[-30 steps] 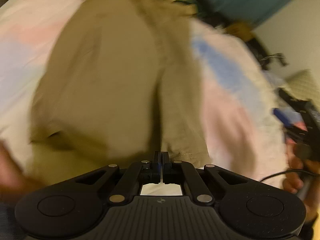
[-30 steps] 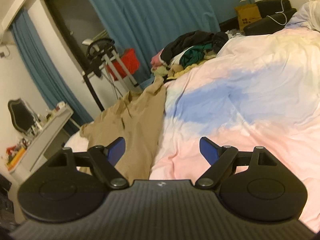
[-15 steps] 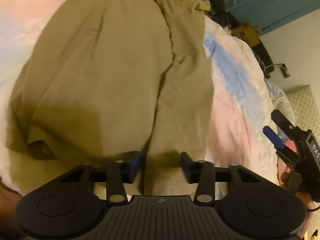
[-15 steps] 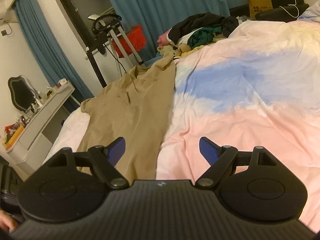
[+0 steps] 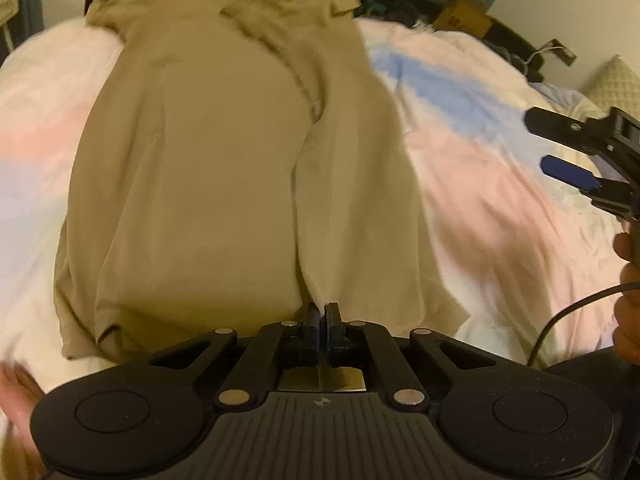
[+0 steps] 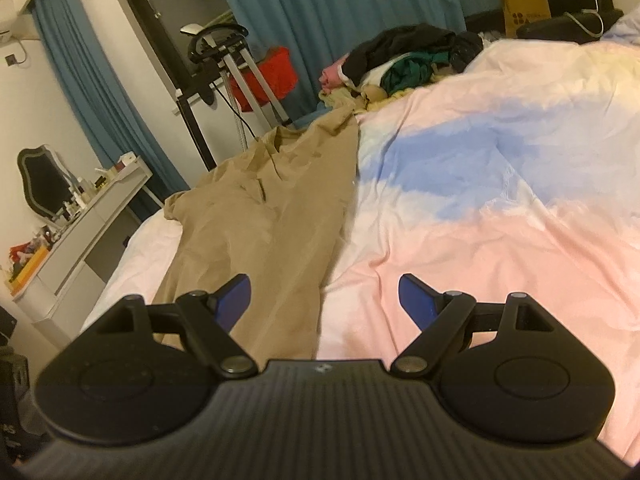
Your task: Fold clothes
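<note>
Tan trousers (image 5: pixel 224 184) lie spread along the bed, legs toward me; they also show in the right wrist view (image 6: pixel 272 216). My left gripper (image 5: pixel 322 314) is shut at the near hem between the two legs, apparently pinching the cloth edge. My right gripper (image 6: pixel 324 300) is open and empty, hovering above the pink sheet beside the right leg; it also shows in the left wrist view (image 5: pixel 568 148) at the right edge.
The bed has a pink, blue and white cover (image 6: pixel 500 208). A pile of clothes (image 6: pixel 408 60) lies at the far end. A white dresser (image 6: pixel 80 236) stands left of the bed, blue curtains (image 6: pixel 340 4) behind.
My left gripper opened half a second ago and has shut again at the trouser hem. The right gripper stayed open and shifted slightly.
</note>
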The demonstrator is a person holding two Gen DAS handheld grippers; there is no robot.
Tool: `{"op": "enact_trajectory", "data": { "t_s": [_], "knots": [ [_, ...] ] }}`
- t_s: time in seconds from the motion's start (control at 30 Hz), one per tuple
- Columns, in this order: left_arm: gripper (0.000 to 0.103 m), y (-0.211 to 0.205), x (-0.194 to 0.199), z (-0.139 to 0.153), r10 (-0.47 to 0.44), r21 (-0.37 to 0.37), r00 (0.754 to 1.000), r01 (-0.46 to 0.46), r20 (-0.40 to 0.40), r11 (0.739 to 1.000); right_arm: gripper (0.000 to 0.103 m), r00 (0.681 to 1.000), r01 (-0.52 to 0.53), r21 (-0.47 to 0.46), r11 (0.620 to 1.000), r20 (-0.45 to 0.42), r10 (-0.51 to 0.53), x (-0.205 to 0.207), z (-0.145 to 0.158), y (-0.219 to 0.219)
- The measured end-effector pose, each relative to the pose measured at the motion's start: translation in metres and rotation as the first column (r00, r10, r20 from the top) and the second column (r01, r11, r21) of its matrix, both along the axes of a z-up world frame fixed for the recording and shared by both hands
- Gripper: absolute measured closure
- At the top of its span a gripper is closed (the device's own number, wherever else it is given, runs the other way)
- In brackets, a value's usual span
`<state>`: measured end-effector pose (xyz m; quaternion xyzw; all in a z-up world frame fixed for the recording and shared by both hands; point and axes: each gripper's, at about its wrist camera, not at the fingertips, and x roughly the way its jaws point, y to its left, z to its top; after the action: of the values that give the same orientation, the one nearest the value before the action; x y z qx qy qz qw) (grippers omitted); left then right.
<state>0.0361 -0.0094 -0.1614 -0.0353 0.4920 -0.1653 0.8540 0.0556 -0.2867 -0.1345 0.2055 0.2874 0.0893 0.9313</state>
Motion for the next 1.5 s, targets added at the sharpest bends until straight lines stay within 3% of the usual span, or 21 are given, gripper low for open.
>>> {"op": "enact_trajectory", "data": {
  "t_s": [0.1, 0.17, 0.27, 0.47, 0.67, 0.83, 1.03, 1.2, 1.27, 1.4, 1.5],
  "knots": [
    [0.080, -0.002, -0.008, 0.016, 0.000, 0.012, 0.996, -0.001, 0.084, 1.000, 0.020, 0.999, 0.004, -0.007, 1.000, 0.047, -0.004, -0.006, 0.007, 0.001],
    [0.053, -0.003, -0.013, 0.029, 0.006, 0.017, 0.989, -0.009, 0.148, 1.000, 0.020, 0.997, 0.008, -0.004, 1.000, 0.078, -0.008, -0.010, 0.011, 0.001],
    [0.026, -0.007, -0.020, 0.048, 0.021, 0.020, 0.970, -0.026, 0.242, 0.999, 0.020, 0.992, 0.018, 0.000, 1.000, 0.122, -0.018, -0.015, 0.018, 0.001],
    [0.011, -0.021, -0.025, 0.075, 0.073, 0.034, 0.911, -0.095, 0.406, 0.995, 0.020, 0.976, 0.061, 0.001, 0.998, 0.207, -0.060, -0.027, 0.028, -0.001],
    [0.002, -0.030, -0.023, 0.102, 0.045, 0.049, 0.869, -0.080, 0.493, 0.996, 0.020, 0.963, 0.091, 0.006, 0.996, 0.253, -0.090, -0.033, 0.032, -0.002],
    [0.000, -0.041, -0.008, 0.121, 0.046, 0.032, 0.812, -0.080, 0.582, 0.996, 0.020, 0.953, 0.112, -0.003, 0.994, 0.282, -0.106, -0.035, 0.034, -0.004],
    [0.000, -0.059, 0.017, 0.110, 0.089, -0.001, 0.795, -0.110, 0.599, 0.994, 0.020, 0.942, 0.137, -0.017, 0.990, 0.312, -0.125, -0.037, 0.034, -0.005],
    [0.000, -0.050, 0.020, 0.086, 0.154, -0.080, 0.814, -0.132, 0.561, 0.988, 0.020, 0.934, 0.172, -0.049, 0.984, 0.326, -0.147, -0.037, 0.027, -0.001],
    [0.000, -0.045, 0.019, 0.085, 0.137, -0.048, 0.811, -0.133, 0.568, 0.990, 0.020, 0.934, 0.178, -0.052, 0.983, 0.325, -0.152, -0.036, 0.023, 0.001],
    [0.000, -0.028, 0.020, 0.087, 0.197, -0.070, 0.816, -0.189, 0.544, 0.979, 0.020, 0.937, 0.158, -0.064, 0.985, 0.324, -0.130, -0.033, 0.022, 0.006],
    [0.000, -0.014, 0.028, 0.081, 0.262, -0.105, 0.848, -0.241, 0.460, 0.965, 0.020, 0.942, 0.137, -0.128, 0.982, 0.325, -0.089, -0.021, 0.028, 0.015]
  ]
}}
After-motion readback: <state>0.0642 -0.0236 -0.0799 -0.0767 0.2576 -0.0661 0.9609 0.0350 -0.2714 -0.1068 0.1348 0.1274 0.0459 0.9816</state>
